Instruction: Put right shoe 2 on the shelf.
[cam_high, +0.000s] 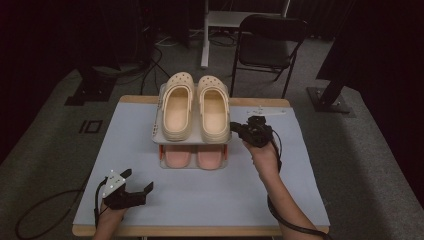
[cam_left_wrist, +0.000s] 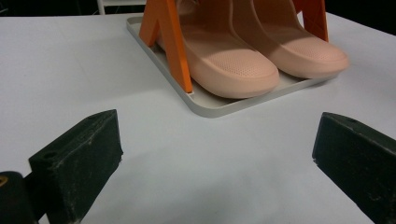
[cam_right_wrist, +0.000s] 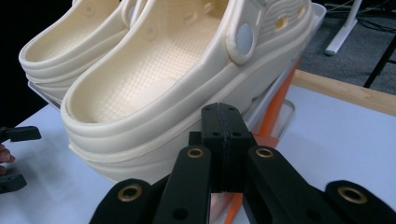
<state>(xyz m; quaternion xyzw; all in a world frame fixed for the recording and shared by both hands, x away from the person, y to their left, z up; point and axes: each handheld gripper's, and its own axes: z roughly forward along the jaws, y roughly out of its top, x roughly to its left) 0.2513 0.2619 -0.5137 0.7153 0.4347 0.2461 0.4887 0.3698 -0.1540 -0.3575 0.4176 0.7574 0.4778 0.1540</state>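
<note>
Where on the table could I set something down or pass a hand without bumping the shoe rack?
Bare table lies between the rack's front edge and the near rim, beside the open left hand-held gripper. A strip left of the rack is free too. It is crowded at the cream clogs, where the shut right hand-held gripper sits.

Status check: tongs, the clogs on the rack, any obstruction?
Right tongs shut, empty, at the near cream clog heel. Left tongs open, idle on table. Both clogs seated on rack. Nothing blocking.

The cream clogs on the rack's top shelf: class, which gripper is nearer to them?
Right. The right gripper is beside the cream clogs, shut; the left gripper sits open near the table's front edge.
</note>
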